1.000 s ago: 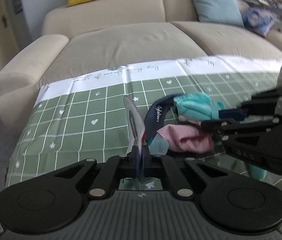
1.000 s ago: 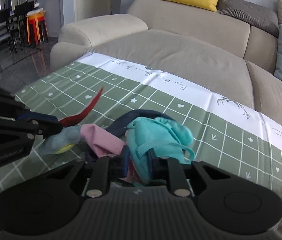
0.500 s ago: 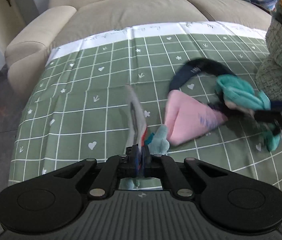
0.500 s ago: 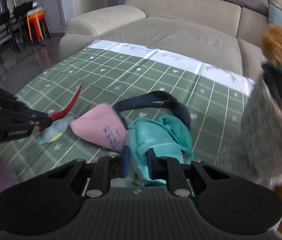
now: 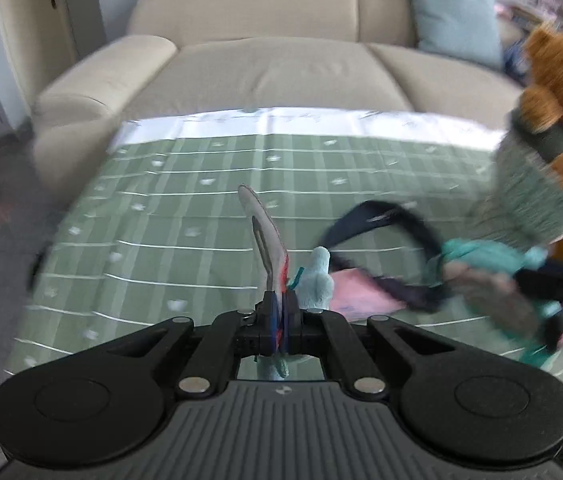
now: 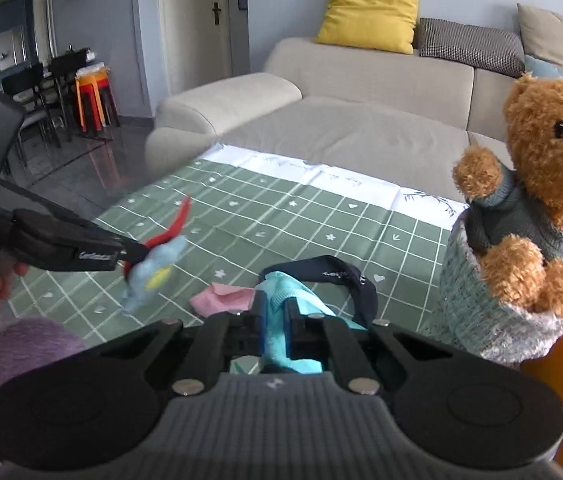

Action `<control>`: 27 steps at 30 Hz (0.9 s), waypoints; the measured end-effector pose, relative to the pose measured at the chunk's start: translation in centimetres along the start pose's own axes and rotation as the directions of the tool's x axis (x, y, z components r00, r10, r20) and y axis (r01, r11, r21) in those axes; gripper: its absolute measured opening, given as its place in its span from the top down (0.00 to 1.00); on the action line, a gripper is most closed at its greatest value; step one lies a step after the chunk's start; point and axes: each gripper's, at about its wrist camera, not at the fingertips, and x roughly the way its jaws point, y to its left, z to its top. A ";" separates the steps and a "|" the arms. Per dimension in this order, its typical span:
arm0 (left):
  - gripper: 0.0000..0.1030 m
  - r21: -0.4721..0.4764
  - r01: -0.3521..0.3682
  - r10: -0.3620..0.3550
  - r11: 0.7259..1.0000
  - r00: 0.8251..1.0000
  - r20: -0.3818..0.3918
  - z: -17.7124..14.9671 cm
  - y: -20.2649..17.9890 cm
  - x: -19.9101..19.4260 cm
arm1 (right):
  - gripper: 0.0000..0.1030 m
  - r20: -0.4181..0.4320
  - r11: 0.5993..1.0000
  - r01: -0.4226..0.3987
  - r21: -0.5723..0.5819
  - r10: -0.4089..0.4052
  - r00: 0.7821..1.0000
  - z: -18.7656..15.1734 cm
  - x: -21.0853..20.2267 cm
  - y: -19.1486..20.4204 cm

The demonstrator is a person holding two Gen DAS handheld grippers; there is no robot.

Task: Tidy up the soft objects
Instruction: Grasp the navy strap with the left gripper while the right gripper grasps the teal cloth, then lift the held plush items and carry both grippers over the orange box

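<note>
Green checked cloth (image 6: pixel 281 216) lies below: left gripper (image 5: pixel 279 312) jaws pinch the small toy (image 6: pixel 153 270), right gripper (image 6: pixel 275 320) jaws clamp teal fabric (image 6: pixel 293 300); lift apart gently, minding the navy strap (image 6: pixel 345 280).

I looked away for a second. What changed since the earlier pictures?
The two grippers pulled apart: the left gripper carried the small blue plush off leftward, and the pink cloth dropped onto the green mat. The right gripper still clamps the teal cloth.
</note>
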 end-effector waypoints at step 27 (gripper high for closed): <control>0.97 -0.097 0.374 -0.385 0.923 0.908 -0.163 -5.1 -11.6 4.9 | 0.58 -0.190 0.871 0.024 0.490 0.080 0.978 -7.6 -2.1 -10.3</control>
